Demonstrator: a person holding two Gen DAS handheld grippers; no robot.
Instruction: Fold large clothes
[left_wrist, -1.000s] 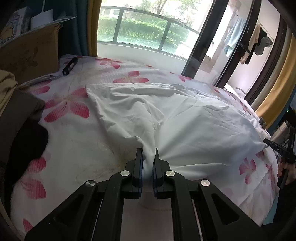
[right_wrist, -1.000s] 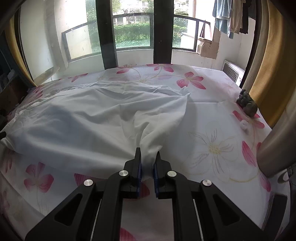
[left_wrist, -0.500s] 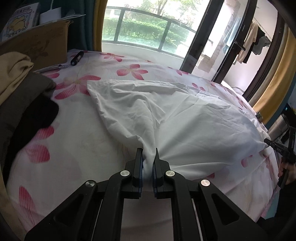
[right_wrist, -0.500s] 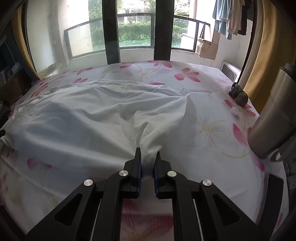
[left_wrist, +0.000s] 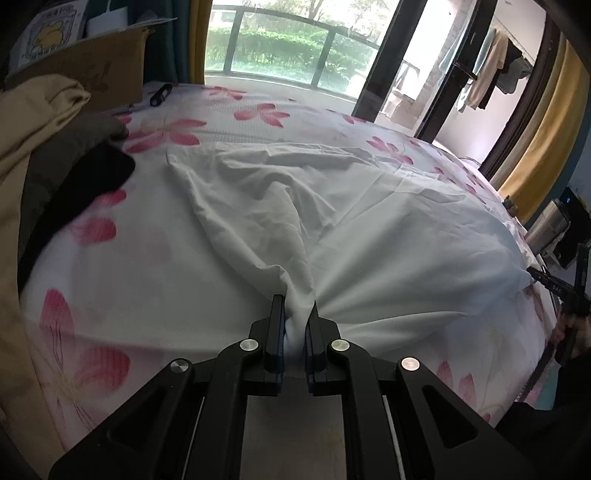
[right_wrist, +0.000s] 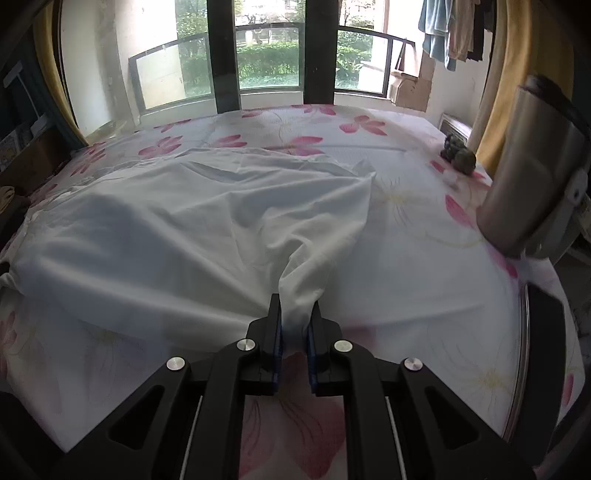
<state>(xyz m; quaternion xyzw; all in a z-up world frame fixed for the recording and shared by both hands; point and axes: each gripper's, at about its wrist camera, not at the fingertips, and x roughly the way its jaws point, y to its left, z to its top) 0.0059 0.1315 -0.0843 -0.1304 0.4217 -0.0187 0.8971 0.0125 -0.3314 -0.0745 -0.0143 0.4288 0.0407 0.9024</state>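
Garment (left_wrist: 369, 229) on bed (left_wrist: 207, 288), seemingly beside pile (left_wrist: 44, 147).

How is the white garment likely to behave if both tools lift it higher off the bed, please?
Probably floppy: the white garment gathers into tight pleats where the left tool and right tool pinch it. Likely light, since it billows between them. It would probably sag in the middle and drag across the floral bedsheet.
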